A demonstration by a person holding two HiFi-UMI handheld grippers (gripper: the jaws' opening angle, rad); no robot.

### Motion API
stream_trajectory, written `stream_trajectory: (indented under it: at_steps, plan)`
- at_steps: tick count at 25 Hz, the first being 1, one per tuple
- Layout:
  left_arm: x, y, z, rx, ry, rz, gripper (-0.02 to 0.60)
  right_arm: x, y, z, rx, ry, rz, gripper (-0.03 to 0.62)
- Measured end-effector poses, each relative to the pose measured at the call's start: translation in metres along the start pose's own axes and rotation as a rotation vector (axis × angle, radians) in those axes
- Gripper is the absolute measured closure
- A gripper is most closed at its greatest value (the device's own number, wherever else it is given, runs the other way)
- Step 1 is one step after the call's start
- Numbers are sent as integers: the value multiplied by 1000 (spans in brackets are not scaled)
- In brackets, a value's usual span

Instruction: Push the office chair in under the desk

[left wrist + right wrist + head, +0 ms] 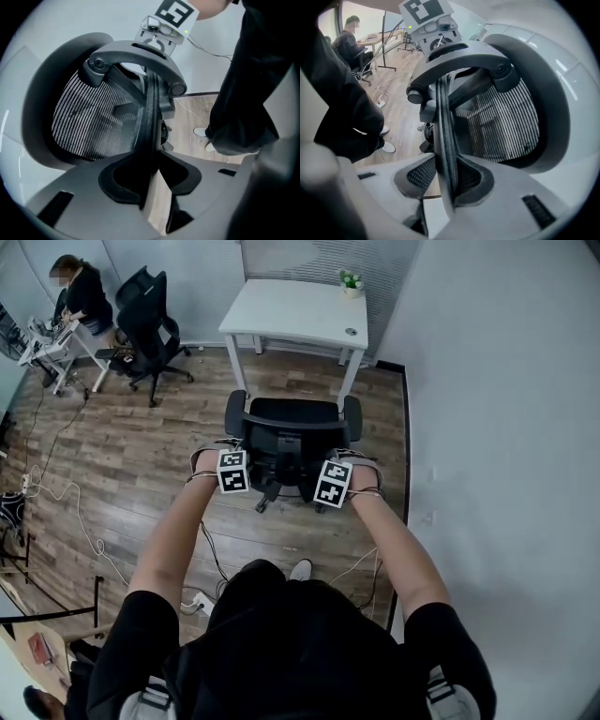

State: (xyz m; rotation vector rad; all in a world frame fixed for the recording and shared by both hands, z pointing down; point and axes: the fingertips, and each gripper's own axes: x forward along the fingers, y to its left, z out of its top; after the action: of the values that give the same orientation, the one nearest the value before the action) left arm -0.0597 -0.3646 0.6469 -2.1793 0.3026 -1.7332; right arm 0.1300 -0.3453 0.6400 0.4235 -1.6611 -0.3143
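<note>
Office chair: the office chair [291,432] is standing at the middle of the head view, seat facing the desk [281,315] at 12 o'clock. It is well apart from the desk and not yet under it.
Left gripper: the left gripper [152,176] is clamping the edge of the backrest [89,122], with the rim running up between its part-closed jaws and both pads pressing on it.
Right gripper: the right gripper [445,178] is clamping the opposite edge of the same backrest in the same way, jaws partly closed.
Handling: the chair is probably fairly heavy but rolling freely on casters over the wood floor [141,456]. The plastic frame is looking stiff and the mesh panel soft and yielding.
Where to hold: the rigid rim on both sides, as now, is looking like the right grip. Uneven pressure could be swivelling the seat, and the armrests [236,413] will need to pass between the desk legs.
Hazard: cables [211,554] are lying on the floor at 6 o'clock from the chair, behind it rather than in its path.
Head view only: it is showing the desk, the gap, a potted plant [351,281] at the desk's 1 o'clock corner, and a second office chair [150,324] at 10 o'clock.
Gripper views only: they are showing the pads on the rim and the mesh weave. The head view is hiding both behind the marker cubes.
</note>
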Motion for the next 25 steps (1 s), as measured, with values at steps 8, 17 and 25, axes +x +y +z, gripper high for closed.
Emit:
stream_trajectory:
  at_steps: [8, 17, 25]
  plan:
    - [14, 54, -20, 26, -24, 9, 462, 24, -49, 17, 15, 11, 4, 476]
    - [33, 117, -45, 67, -45, 12, 462, 52, -105, 37, 63, 36, 13, 476]
    - [46, 169, -76, 106, -67, 1, 460, 73, -144, 66, 91, 46, 6, 476]
